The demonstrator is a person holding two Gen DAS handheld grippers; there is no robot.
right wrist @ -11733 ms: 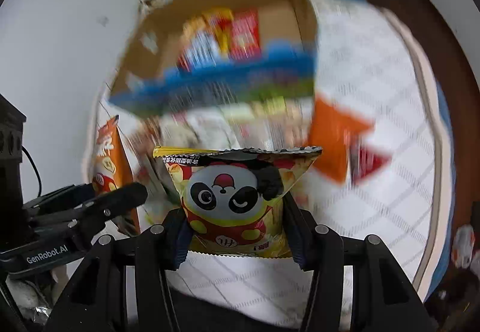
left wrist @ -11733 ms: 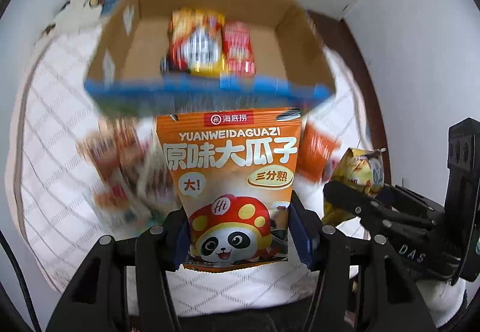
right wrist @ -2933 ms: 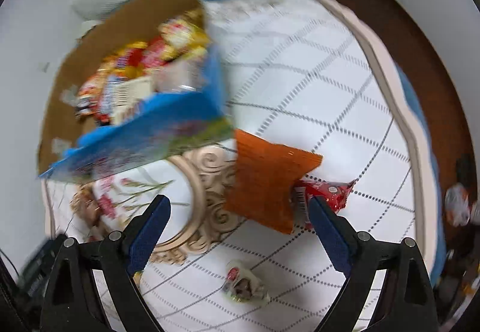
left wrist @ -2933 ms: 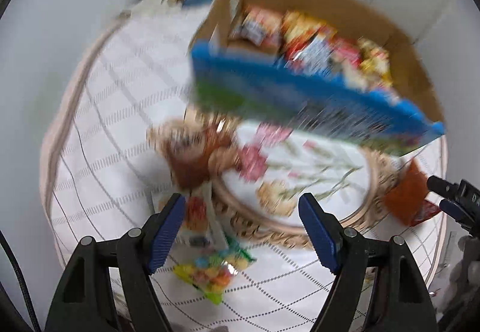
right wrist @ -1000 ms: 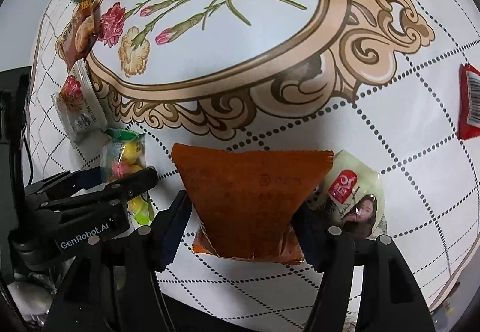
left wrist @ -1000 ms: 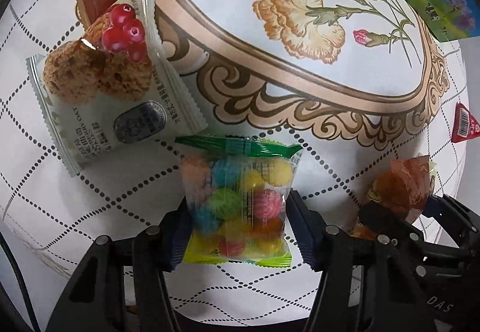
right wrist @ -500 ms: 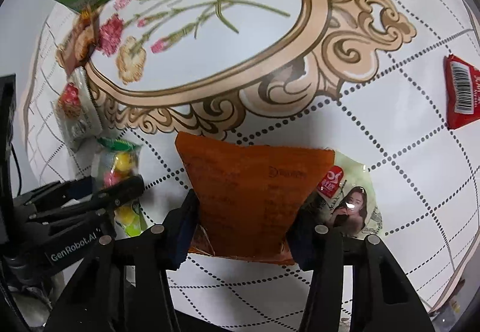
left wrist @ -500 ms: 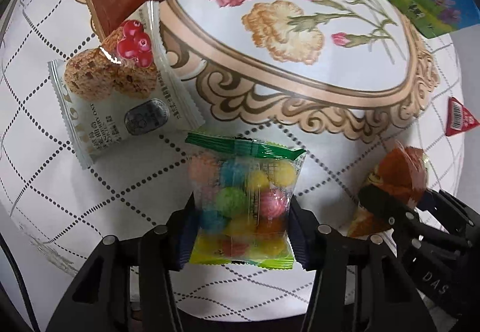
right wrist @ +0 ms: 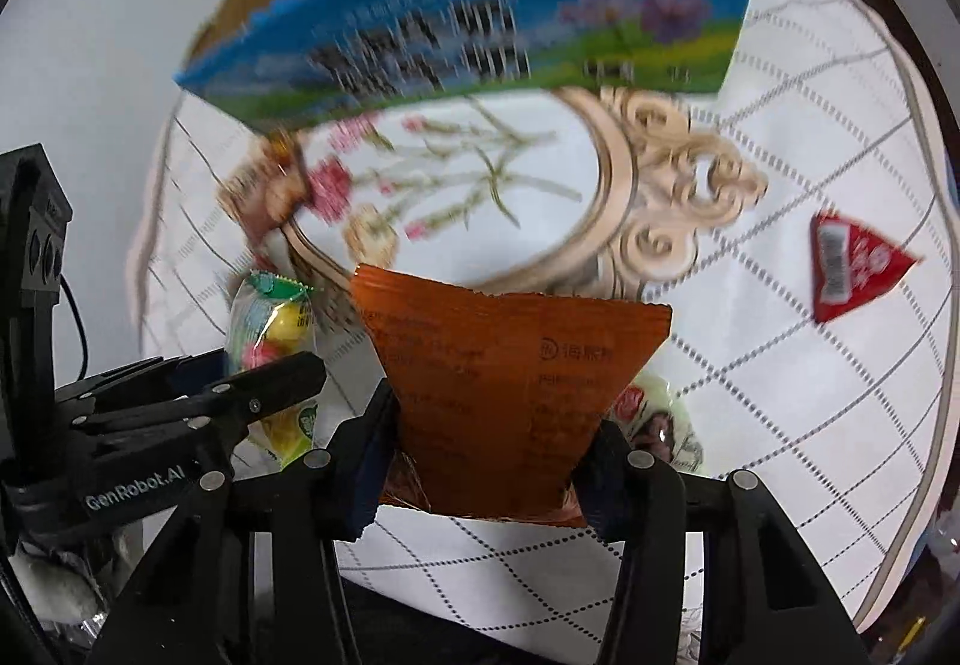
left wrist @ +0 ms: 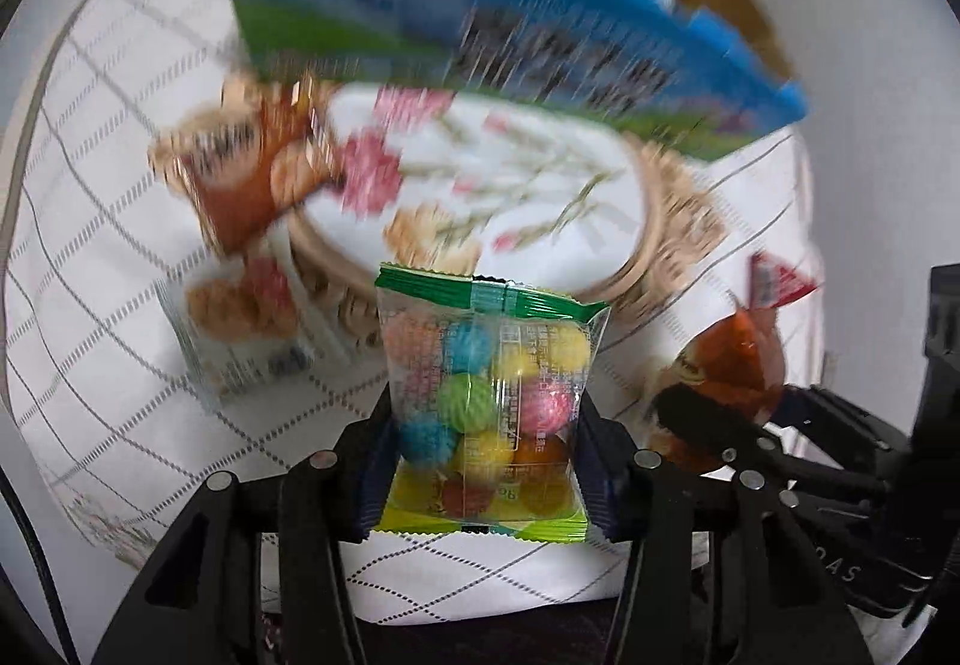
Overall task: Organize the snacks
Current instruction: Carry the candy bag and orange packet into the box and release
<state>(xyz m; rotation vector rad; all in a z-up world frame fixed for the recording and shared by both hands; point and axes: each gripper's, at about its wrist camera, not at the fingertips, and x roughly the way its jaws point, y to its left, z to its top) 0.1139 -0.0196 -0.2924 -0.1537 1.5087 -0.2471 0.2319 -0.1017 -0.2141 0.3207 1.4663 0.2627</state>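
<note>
My left gripper (left wrist: 483,461) clamps candy-ball packet (left wrist: 486,401); right gripper (right wrist: 489,461) clamps orange pouch (right wrist: 510,395). Both lifted off cloth. Carry level over carton (right wrist: 480,35) rim, release inside.

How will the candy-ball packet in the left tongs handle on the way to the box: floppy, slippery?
The candy-ball packet looks like thin clear film around loose balls, so probably floppy and shifting. Glossy film may slip. The left tongs pinch its lower half, so the top may sag.

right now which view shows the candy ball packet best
The left wrist view: the candy ball packet faces the camera, sharp and whole, held by the left hand-held gripper. The right wrist view catches it only edge-on at the left, partly hidden behind that gripper's fingers.
</note>
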